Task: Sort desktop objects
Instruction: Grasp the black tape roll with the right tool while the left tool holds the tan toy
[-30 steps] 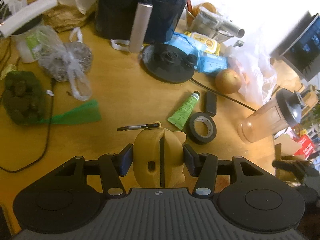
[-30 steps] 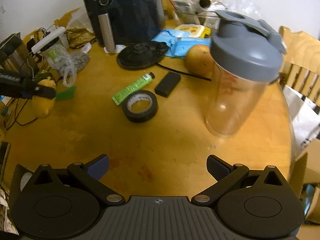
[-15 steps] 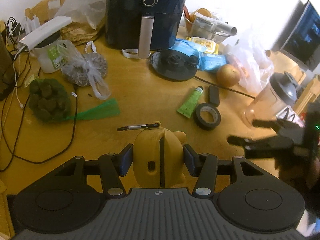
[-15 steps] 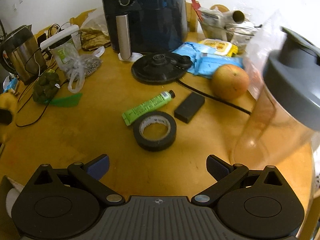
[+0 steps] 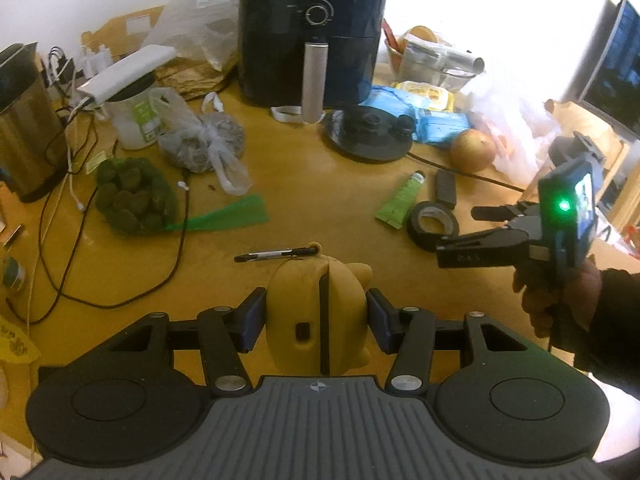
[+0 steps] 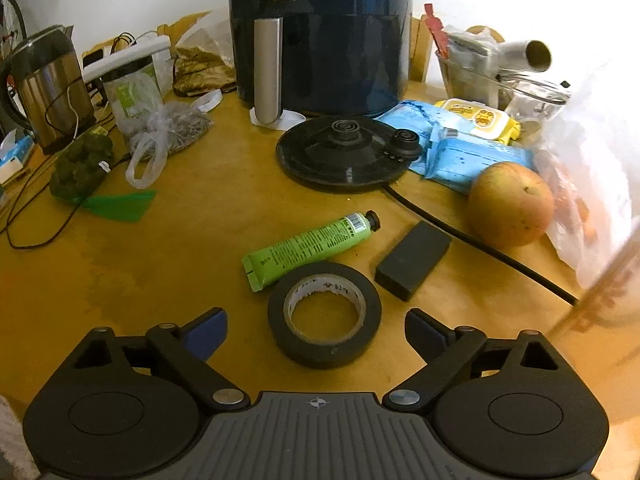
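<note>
Closest in, the left gripper (image 5: 318, 316) has its jaws clamped on a yellow toy figure (image 5: 316, 312), held clear above the wooden worktop (image 5: 280, 184), with a pen (image 5: 276, 255) lying just beyond it. On the other side, the right gripper (image 6: 316, 334) hangs low over the worktop with its jaws wide apart and closing; the black tape roll (image 6: 325, 314) lies just ahead of the gap between them, untouched by either pad. Just past the roll lie a green tube (image 6: 310, 244), its flat end beside the roll's rim, and a small black block (image 6: 414, 260) to the right; farther back sit a round fruit (image 6: 510, 204), a black kettle base (image 6: 346, 152) and the air fryer (image 6: 320, 32).

The step in hand looks like a grasp on the tape roll. To do it well, the jaws should go forward until the pads sit either side of the roll's outer wall at its widest, squarely across it so it does not squirt out, and stay clear of the tube's end.

Compared with a second ago, the right wrist view has drawn much nearer the roll and lower, the shaker bottle has slid out of sight to the right, and the jaws have narrowed slightly. The left grip on the toy is unchanged, though its view now takes in the right gripper and the person's hand (image 5: 556, 300).
</note>
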Demonstrator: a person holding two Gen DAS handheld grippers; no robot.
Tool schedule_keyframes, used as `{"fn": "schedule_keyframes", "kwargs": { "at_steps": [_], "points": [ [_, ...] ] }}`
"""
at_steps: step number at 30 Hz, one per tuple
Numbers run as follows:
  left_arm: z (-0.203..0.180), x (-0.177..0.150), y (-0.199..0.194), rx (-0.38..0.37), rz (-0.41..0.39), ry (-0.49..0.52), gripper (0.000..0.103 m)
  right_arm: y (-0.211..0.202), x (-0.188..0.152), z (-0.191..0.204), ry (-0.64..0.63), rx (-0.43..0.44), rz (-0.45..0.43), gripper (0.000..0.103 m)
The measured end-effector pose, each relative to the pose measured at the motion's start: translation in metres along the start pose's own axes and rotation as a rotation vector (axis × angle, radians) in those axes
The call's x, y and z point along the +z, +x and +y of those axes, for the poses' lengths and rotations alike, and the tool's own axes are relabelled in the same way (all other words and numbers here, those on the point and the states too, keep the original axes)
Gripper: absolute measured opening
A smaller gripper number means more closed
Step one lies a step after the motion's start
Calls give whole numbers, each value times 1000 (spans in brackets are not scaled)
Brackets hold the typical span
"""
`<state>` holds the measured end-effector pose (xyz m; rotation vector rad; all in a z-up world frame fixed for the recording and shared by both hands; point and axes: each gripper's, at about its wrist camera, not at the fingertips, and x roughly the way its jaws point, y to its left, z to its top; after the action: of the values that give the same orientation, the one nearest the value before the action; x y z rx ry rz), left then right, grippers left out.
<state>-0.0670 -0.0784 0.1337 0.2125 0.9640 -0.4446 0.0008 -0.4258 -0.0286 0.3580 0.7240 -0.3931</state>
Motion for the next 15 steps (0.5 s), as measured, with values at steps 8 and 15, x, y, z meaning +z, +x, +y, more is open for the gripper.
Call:
{"fn": "schedule_keyframes", "kwargs": {
  "at_steps": [8, 15],
  "points": [
    [-5, -10, -17, 71, -48, 2, 52, 28, 3, 0, -32, -27, 13, 89],
    [-5, -18, -26, 93, -42, -38, 52, 40, 5, -5, -9, -4, 40, 75]
  ]
}}
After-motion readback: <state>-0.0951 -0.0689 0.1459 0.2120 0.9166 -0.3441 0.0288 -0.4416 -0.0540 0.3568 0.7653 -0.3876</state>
